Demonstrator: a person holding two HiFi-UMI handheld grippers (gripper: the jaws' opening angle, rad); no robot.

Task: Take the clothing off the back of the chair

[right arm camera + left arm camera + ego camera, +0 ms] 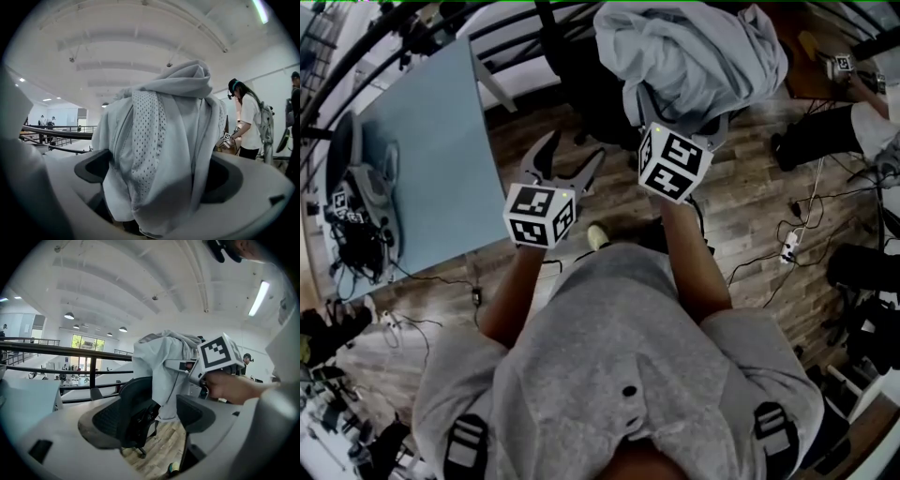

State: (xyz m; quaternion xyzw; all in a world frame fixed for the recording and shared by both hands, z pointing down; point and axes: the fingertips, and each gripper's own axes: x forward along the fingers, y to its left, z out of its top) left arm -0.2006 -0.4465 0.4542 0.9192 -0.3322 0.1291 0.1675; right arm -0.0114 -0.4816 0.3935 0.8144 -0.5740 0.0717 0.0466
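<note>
**Both grippers open at the chair, clothing draped on its back**

Wooden floor (pixel 750 216) ran under the chair. Pale blue bench (pixel 431 159) stood to the chair's left in the head view. Black chair (pixel 133 404) stood ahead of the person, its back covered. Light grey clothing (pixel 694 47) with a dotted mesh lining hung bunched over the chair back, with a hood-like fold on top. Right gripper (pixel 680 112) was at the chair back. Its fingers were spread wide either side of the hanging clothing, not clamped on it. Left gripper (pixel 574 155) was near the chair but short of it. Its fingers were released and empty, with only the chair showing beyond them. White power strip (pixel 789 248) lay on the floor right of the chair.
</note>
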